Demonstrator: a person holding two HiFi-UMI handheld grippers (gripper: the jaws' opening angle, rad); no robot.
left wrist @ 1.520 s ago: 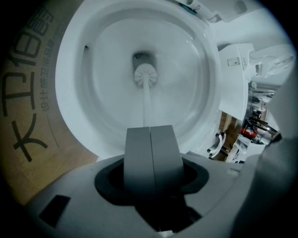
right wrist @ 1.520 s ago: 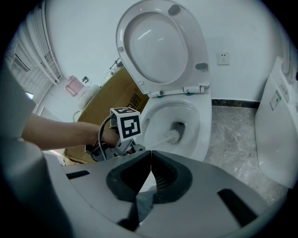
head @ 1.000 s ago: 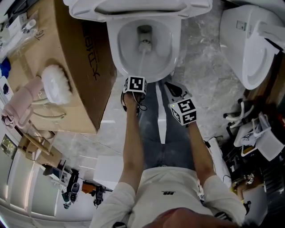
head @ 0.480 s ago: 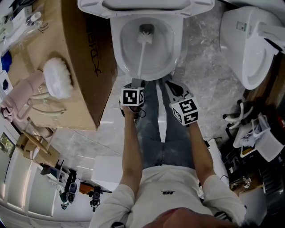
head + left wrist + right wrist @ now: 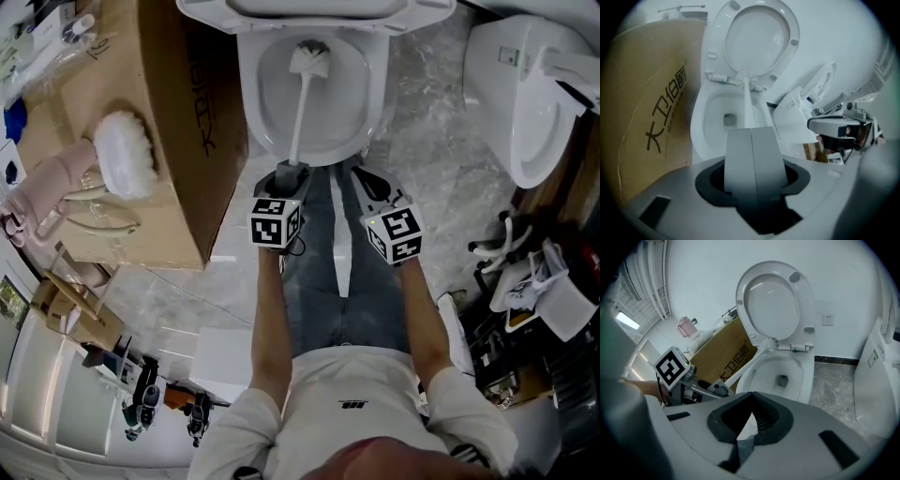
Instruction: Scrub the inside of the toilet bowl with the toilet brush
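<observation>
The white toilet bowl (image 5: 352,112) stands open at the top of the head view, its seat and lid (image 5: 757,37) raised. My left gripper (image 5: 292,171) is shut on the white handle of the toilet brush (image 5: 300,103). The bristle head (image 5: 309,58) rests against the back wall of the bowl, beyond the drain hole (image 5: 730,119). In the left gripper view the handle (image 5: 748,101) runs straight up from my left gripper (image 5: 751,133). My right gripper (image 5: 366,183) hangs shut and empty in front of the bowl's rim, right of the left one. From my right gripper (image 5: 751,397) I see the brush (image 5: 745,365) slanting into the bowl.
A large cardboard box (image 5: 141,103) stands tight against the bowl's left side, with a white fluffy duster (image 5: 124,159) on top. A second white toilet (image 5: 525,94) sits at the right, with cables and clutter (image 5: 530,281) below it. The person's legs (image 5: 347,281) stand before the bowl.
The brush head has slid from the drain area up to the bowl's back wall. My left gripper has drawn back toward the person. The right gripper has hardly moved.
</observation>
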